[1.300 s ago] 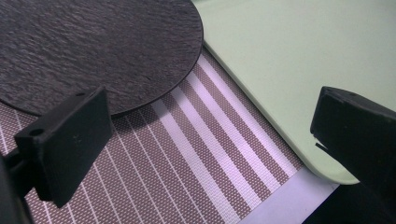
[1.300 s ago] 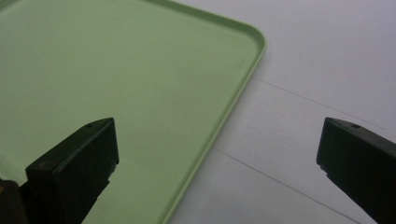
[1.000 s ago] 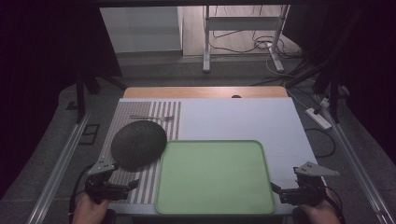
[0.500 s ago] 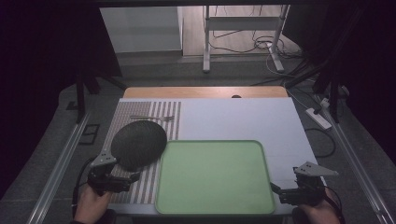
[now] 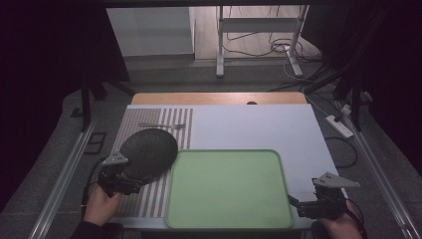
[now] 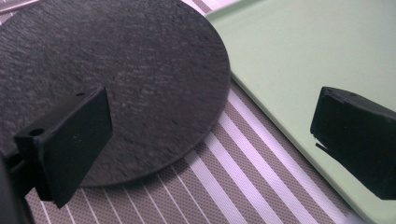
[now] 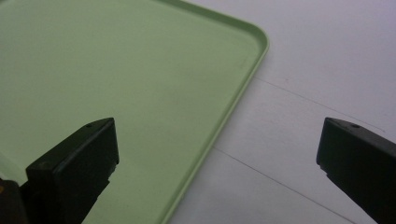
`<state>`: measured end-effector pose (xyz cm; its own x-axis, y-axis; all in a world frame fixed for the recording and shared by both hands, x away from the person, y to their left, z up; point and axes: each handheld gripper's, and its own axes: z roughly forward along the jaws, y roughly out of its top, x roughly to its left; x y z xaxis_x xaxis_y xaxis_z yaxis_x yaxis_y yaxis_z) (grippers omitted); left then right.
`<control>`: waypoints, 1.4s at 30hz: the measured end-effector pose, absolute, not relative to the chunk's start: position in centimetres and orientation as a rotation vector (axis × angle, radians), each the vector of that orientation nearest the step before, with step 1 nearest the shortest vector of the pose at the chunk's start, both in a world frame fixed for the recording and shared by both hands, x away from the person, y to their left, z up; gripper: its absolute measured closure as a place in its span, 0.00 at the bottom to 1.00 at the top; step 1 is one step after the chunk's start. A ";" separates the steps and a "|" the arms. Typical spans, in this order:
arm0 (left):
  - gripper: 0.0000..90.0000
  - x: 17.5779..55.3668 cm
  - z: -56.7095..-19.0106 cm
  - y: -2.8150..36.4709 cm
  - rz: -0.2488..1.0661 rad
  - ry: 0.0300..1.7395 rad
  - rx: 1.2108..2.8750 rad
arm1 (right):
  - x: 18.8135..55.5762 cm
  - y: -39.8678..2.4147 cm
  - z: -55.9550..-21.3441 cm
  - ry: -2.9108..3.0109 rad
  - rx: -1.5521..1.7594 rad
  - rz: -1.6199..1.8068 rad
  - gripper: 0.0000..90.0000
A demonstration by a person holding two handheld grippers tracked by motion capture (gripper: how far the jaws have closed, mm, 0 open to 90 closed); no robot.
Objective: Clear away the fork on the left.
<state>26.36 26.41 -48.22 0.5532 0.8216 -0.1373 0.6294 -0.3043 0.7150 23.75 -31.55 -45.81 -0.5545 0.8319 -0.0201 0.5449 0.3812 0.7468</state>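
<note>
Holding two grippers at table's near edge, we count: left gripper [image 5: 130,183] near table's near-left corner, jaws spread wide, gripping nothing, hovering at near rim of one dark round slate plate [image 5: 148,153]. Right gripper [image 5: 304,205] near table's near-right corner, jaws likewise spread, empty, beside near-right corner of one green tray [image 5: 229,188]. Plate lies on one striped placemat [image 5: 151,196] at table's left side, its right rim just beside tray's far-left corner. One fork [image 5: 162,126] at placemat's far end. We read no writing or labels anywhere.
</note>
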 end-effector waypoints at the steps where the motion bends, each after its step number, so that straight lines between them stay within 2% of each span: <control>1: 0.00 26.6 -48.2 26.4 0.324 1.163 2.041 | 23.7 -31.6 -45.8 2.252 1.193 0.996 0.00; 10: 0.00 28.7 -48.2 26.5 0.314 1.170 2.041 | 23.8 -31.5 -45.8 2.254 1.192 0.995 0.00; 25: 0.00 28.7 -48.2 26.5 0.314 1.170 2.041 | 23.8 -31.5 -45.8 2.254 1.193 0.995 0.00; 42: 0.00 33.5 -48.3 27.3 0.300 1.249 2.054 | 23.8 -31.5 -45.8 2.255 1.190 0.995 0.00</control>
